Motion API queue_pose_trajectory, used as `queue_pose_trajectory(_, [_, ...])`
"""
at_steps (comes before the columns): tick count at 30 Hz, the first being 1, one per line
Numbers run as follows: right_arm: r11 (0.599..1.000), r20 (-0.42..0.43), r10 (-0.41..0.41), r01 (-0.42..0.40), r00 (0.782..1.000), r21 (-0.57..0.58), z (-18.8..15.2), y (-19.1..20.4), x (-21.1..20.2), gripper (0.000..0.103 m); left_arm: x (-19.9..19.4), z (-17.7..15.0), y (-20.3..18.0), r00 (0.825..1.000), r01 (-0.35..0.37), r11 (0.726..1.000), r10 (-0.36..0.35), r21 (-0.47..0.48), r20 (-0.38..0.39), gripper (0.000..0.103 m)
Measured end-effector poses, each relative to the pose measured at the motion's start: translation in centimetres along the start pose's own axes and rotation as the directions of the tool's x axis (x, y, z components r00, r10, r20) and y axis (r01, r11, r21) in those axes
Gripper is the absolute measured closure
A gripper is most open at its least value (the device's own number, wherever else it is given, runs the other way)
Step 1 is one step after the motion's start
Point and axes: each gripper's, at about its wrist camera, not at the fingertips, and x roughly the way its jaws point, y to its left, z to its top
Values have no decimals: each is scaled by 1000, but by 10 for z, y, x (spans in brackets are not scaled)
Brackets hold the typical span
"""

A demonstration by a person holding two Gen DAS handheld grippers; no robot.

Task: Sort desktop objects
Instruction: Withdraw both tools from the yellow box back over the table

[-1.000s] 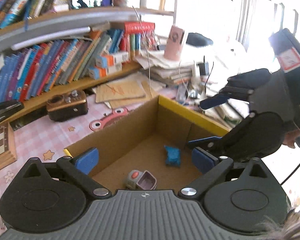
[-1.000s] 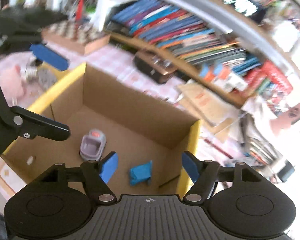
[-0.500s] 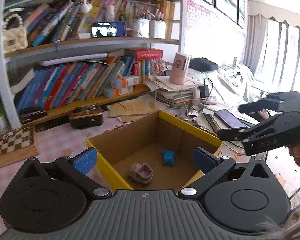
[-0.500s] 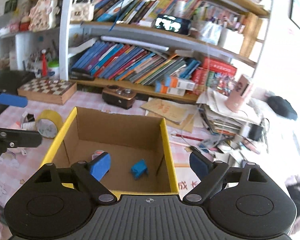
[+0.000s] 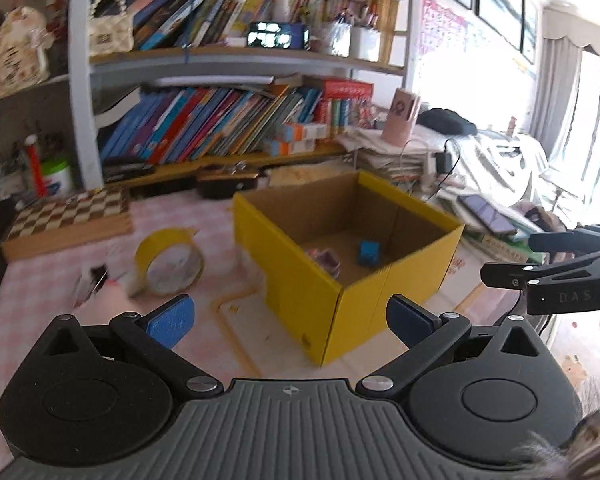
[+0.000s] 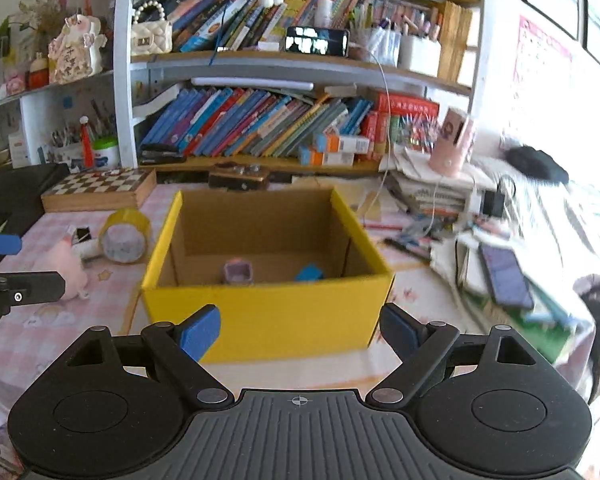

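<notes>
Yellow corrugated cardboard box [image 6: 268,316] holds blue block [image 6: 309,273]; round tape roll [image 6: 125,237] beside.

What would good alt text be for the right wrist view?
An open yellow cardboard box sits on a pink checked tablecloth, holding a small purple toy and a blue object. The right gripper is empty, its jaws wide apart.
</notes>
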Motion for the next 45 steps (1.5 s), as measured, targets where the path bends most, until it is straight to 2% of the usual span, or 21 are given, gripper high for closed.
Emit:
queue_pose_trajectory(6, [998,-48,13,-10,999,59,-26,21,-2,14,-16,-26,5,998,-51,999,51,-7,-21,0])
queue_pose_trajectory(14, [994,-69,30,-23,997,104,-47,49,-6,14,-28,-43,13,992,-116,993,116,-3,-41,0])
queue_pose_trajectory(20, [995,-94,84,-78,992,66,-55,72,-7,14,-40,-59,22,984,-166,985,162,-45,-77,0])
queue_pose_trajectory(27, [986,-152,165,-159,974,53,-59,91,-1,14,-50,-73,32,971,-218,974,209,-68,-118,0])
queue_pose_trajectory(32, [981,-160,193,-193,968,12,-64,104,-6,14,-53,-78,40,964,-241,965,226,-101,-138,0])
queue_pose_trajectory(39, [976,-156,216,-220,964,-8,-65,116,-8,14,-61,-84,43,958,-257,962,242,-88,-156,0])
queue_pose_trajectory(45, [966,-143,250,-257,958,-32,-61,130,-6,14,-73,-91,55,945,-306,944,286,-122,-160,0])
